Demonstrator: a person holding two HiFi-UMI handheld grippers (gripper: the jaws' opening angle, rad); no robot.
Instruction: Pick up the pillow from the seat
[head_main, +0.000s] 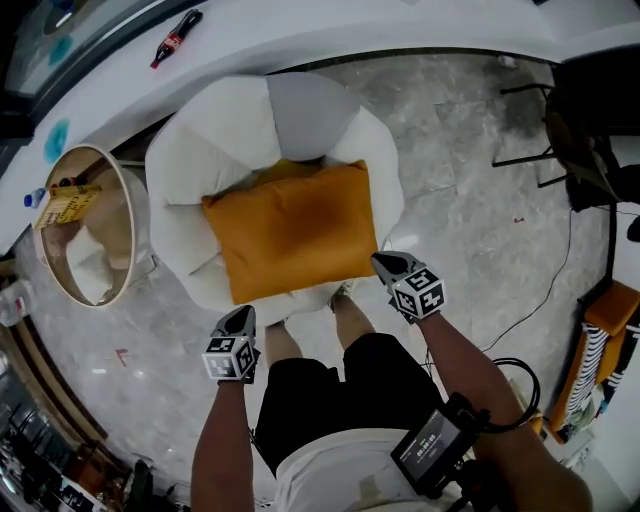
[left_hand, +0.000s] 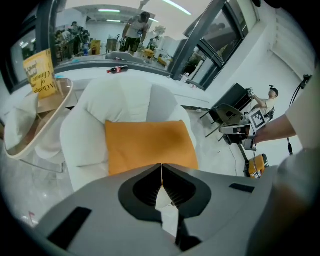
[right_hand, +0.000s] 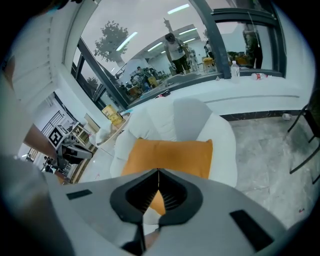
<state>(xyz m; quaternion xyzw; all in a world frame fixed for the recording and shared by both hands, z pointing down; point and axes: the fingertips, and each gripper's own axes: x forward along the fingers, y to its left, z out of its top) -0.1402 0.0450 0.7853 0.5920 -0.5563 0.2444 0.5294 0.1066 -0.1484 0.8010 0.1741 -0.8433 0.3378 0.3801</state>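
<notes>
An orange pillow (head_main: 292, 232) lies flat on the seat of a round white armchair (head_main: 195, 160). The pillow (left_hand: 147, 144) fills the middle of the left gripper view and shows as the pillow (right_hand: 167, 157) in the right gripper view. My left gripper (head_main: 241, 318) hovers just off the chair's front edge, below the pillow's front left corner, jaws shut and empty. My right gripper (head_main: 378, 261) hangs beside the pillow's front right corner, also shut with nothing in it. Neither gripper touches the pillow.
A round glass-topped side table (head_main: 88, 225) with a yellow book stands left of the chair. A white ledge (head_main: 300, 30) with a bottle (head_main: 176, 38) runs behind it. Black chair legs (head_main: 530, 120) and cables (head_main: 555, 290) lie on the marble floor to the right.
</notes>
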